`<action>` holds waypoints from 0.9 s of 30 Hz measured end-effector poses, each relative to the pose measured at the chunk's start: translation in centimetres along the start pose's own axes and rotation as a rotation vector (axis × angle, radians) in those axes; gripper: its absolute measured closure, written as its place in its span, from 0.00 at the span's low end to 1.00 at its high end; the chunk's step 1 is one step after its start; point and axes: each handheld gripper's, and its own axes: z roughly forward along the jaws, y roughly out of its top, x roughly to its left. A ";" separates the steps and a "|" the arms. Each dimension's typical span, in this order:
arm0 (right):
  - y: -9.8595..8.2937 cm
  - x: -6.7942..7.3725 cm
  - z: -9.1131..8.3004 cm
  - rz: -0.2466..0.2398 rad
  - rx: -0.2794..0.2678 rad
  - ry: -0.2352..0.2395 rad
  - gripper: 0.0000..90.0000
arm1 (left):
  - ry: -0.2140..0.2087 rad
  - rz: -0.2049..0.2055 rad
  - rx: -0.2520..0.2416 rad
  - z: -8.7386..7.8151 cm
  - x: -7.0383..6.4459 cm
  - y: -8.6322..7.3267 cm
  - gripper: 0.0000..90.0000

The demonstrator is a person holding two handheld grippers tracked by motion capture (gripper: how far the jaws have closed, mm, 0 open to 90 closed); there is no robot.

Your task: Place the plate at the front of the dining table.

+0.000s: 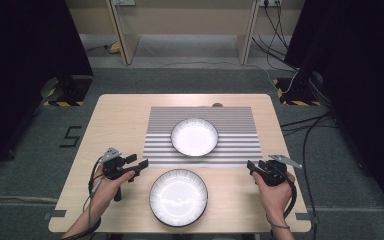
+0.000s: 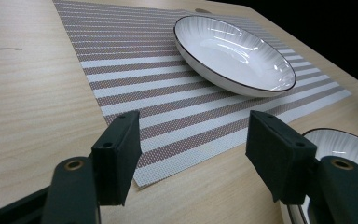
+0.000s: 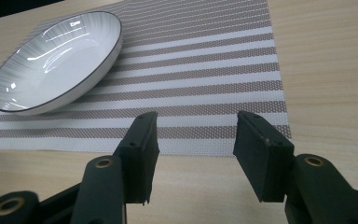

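Observation:
A white bowl with a dark rim [image 1: 195,136] [image 2: 233,53] [image 3: 51,63] rests on a brown-and-white striped placemat [image 1: 230,145] [image 2: 158,93] [image 3: 205,70] in the middle of the wooden table [image 1: 115,125]. A second, larger white bowl [image 1: 178,196] [image 2: 340,147] sits on bare wood near the front edge. My left gripper [image 1: 141,166] [image 2: 193,158] is held open just left of the mat's near corner, with nothing between its jaws. My right gripper [image 1: 252,167] [image 3: 196,151] is open too, hovering at the mat's near right edge.
Black stands with yellow-black hazard bases [image 1: 62,95] [image 1: 297,92] flank the table's far corners. Cables [image 1: 305,125] run across the grey floor at right. A wooden desk frame [image 1: 185,30] stands behind the table.

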 end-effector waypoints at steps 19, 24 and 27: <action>-1.3 -1.2 -1.5 0.015 -0.015 -0.025 0.55 | 0.031 -0.034 -0.006 -1.8 1.4 -1.3 0.38; -1.6 -1.6 -1.7 0.018 -0.019 -0.034 0.55 | 0.042 -0.036 -0.004 -2.2 1.8 -1.5 0.38; -1.8 -1.7 -1.8 0.015 -0.019 -0.037 0.55 | 0.046 -0.035 -0.005 -2.3 2.0 -1.6 0.38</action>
